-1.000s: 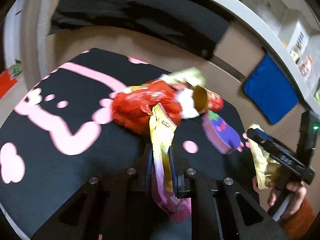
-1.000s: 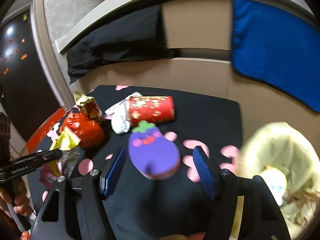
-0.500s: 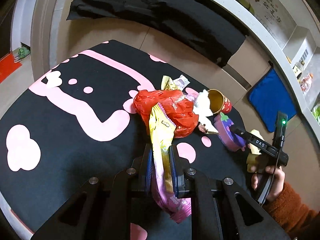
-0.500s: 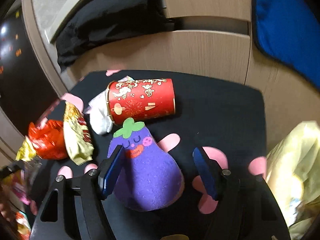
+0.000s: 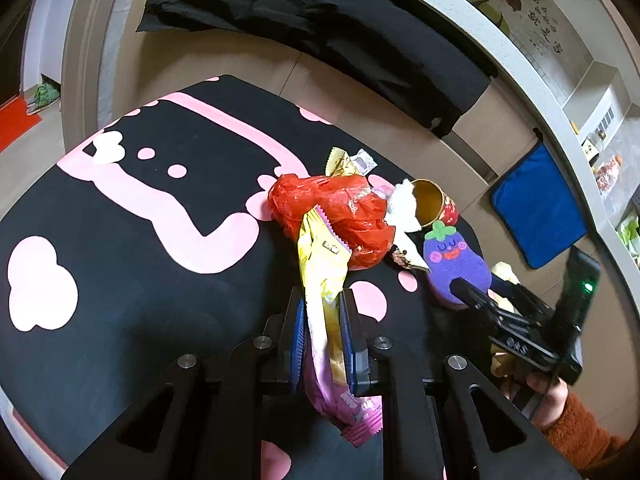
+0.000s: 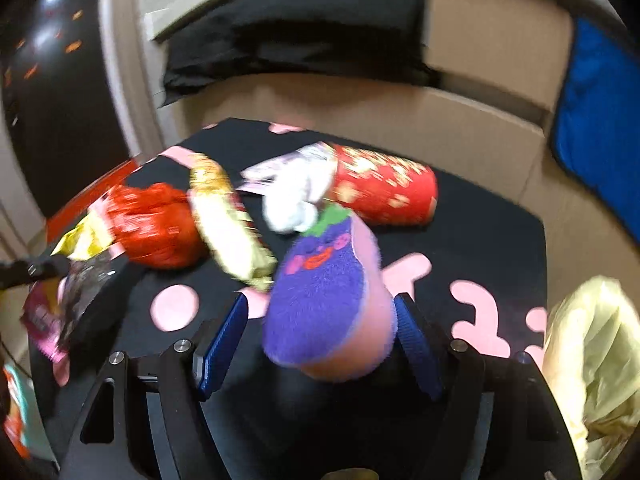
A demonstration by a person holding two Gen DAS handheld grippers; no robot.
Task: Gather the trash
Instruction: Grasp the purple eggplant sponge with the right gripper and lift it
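My left gripper [image 5: 322,300] is shut on a yellow and pink snack wrapper [image 5: 324,264], which hangs down between its pads. Just beyond it a crumpled red plastic bag [image 5: 340,216] lies on the mat. My right gripper [image 6: 320,302] straddles a purple eggplant-shaped sponge [image 6: 320,280] that is tipped up on its edge. Its jaws are opening; the left pad stands clear of the sponge. A red paper cup [image 6: 384,192] lies on its side behind the sponge, with a white tissue [image 6: 296,204] at its mouth. A gold wrapper [image 6: 228,224] lies to the left of the sponge.
Everything lies on a black mat with pink shapes [image 5: 160,280]. A pale yellow trash bag [image 6: 588,344] stands open at the right of the mat. A blue cushion [image 5: 536,208] and a black cloth [image 5: 320,28] lie on the floor beyond. A hand in an orange sleeve [image 5: 576,420] holds the right gripper.
My right gripper has come forward over the eggplant sponge, which now stands tipped on its edge between wider jaws. The left gripper pulled back from the pile, wrapper still clamped.
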